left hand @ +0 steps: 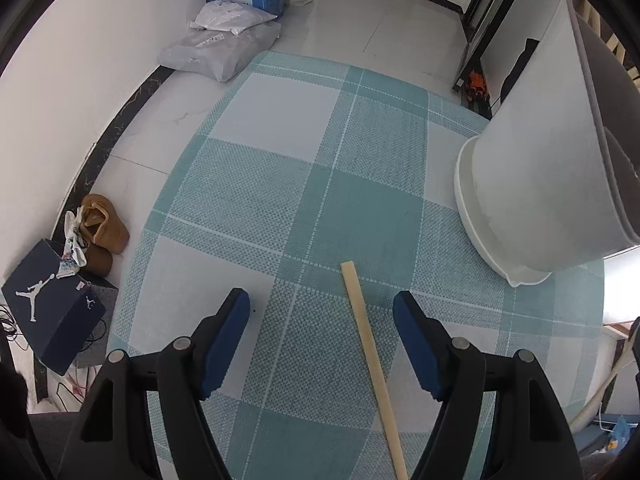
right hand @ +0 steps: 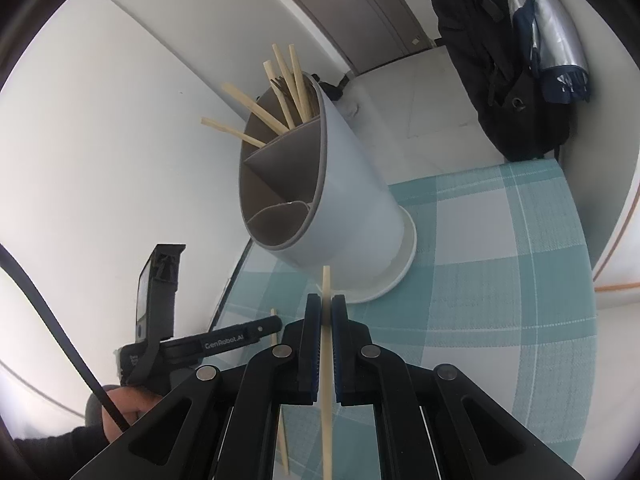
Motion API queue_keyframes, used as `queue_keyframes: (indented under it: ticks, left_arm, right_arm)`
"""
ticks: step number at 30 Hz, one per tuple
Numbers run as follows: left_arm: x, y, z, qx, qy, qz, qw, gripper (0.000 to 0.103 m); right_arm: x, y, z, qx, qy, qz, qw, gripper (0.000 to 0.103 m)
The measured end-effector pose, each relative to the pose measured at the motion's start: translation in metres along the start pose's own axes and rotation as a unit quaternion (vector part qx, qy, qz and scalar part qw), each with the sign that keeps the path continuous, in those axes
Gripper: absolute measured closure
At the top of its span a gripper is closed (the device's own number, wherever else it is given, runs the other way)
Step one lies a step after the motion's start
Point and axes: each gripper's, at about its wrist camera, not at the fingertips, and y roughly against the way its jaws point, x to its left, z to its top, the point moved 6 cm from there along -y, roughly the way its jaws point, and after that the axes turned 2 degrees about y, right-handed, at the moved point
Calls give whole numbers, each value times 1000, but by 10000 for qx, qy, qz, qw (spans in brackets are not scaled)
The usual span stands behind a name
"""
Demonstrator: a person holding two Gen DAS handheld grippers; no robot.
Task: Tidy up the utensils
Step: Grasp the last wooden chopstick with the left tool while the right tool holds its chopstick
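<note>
— So where is the right gripper (right hand: 326,312)?
— Clamped on a pale wooden chopstick (right hand: 326,364), which runs straight up between its blue pads, just in front of the white utensil holder (right hand: 352,184).
— And the holder?
— It stands on the teal checked tablecloth (right hand: 500,280), split into compartments; the far one holds a bunch of chopsticks (right hand: 288,88), the near ones look bare.
— The left gripper (left hand: 320,312)?
— Its jaws stand apart, gripping nothing. A second chopstick (left hand: 370,356) lies flat on the cloth between them, closer to the right finger, touching neither pad.
</note>
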Motion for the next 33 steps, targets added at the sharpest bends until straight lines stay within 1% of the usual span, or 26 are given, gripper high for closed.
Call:
queue_keyframes:
  ticks: [2, 3, 4, 5, 6, 7, 9, 10, 11, 14, 16, 17, 20, 24, 25, 27, 31, 33]
  left_arm:
    - [-5, -2, 0, 47, -175, 204, 9996, 32]
    - [-7, -3, 0, 36, -260, 273, 9993, 35]
    - [-8, -2, 0, 7, -285, 245, 9993, 39]
    - [-11, -1, 0, -2, -303, 242, 9992, 46]
    - [-13, 0, 0, -7, -311, 214, 9993, 56]
    - [-16, 1, 1, -18, -324, 180, 9993, 61]
    - [-20, 1, 3, -36, -327, 42, 9995, 82]
    - [-20, 1, 6, -59, -237, -49, 9997, 88]
    - [-16, 0, 7, -74, -122, -112, 9998, 98]
    - [-10, -1, 10, -57, 191, -423, 9989, 100]
    - [-9, 2, 9, -117, 242, -435, 9987, 100]
    - [-7, 6, 9, -201, 290, -440, 9984, 100]
    - [-2, 27, 7, -493, 506, -703, 9950, 100]
    - [2, 73, 5, -1164, 626, -1109, 9850, 100]
    - [0, 82, 4, -1289, 609, -1178, 9828, 100]
    - [-2, 106, -1, -1673, 516, -1255, 9765, 100]
    - [-9, 138, -11, -2074, 349, -1555, 9652, 100]
    - [-12, 146, -13, -2189, 235, -1610, 9621, 100]
  right_arm:
    - [-2, 6, -1, -47, 19, -14, 10000, 99]
    - [-2, 8, 0, -72, 15, -9, 10000, 99]
    - [-3, 9, 1, -91, 7, -8, 10000, 99]
    - [-3, 11, 2, -110, 12, -22, 9999, 99]
    - [-3, 12, 2, -128, 27, -32, 9999, 99]
    - [-4, 12, 3, -140, 44, -48, 9999, 99]
    - [-4, 15, 5, -197, 64, -49, 9998, 99]
    - [-5, 17, 6, -224, 68, -40, 9997, 99]
    - [-6, 18, 6, -233, 68, -60, 9997, 99]
    - [-8, 21, 7, -235, -17, -73, 9997, 99]
    - [-9, 22, 7, -261, -20, -101, 9996, 99]
    - [-8, 23, 7, -283, 13, -119, 9995, 99]
    - [0, 29, 5, -356, 143, -179, 9991, 99]
    - [14, 36, 2, -498, 396, -292, 9975, 99]
    - [19, 38, 0, -560, 469, -323, 9968, 99]
    - [26, 41, -2, -591, 593, -361, 9958, 99]
    - [39, 45, -8, -699, 743, -476, 9936, 99]
    - [43, 47, -10, -753, 762, -514, 9929, 99]
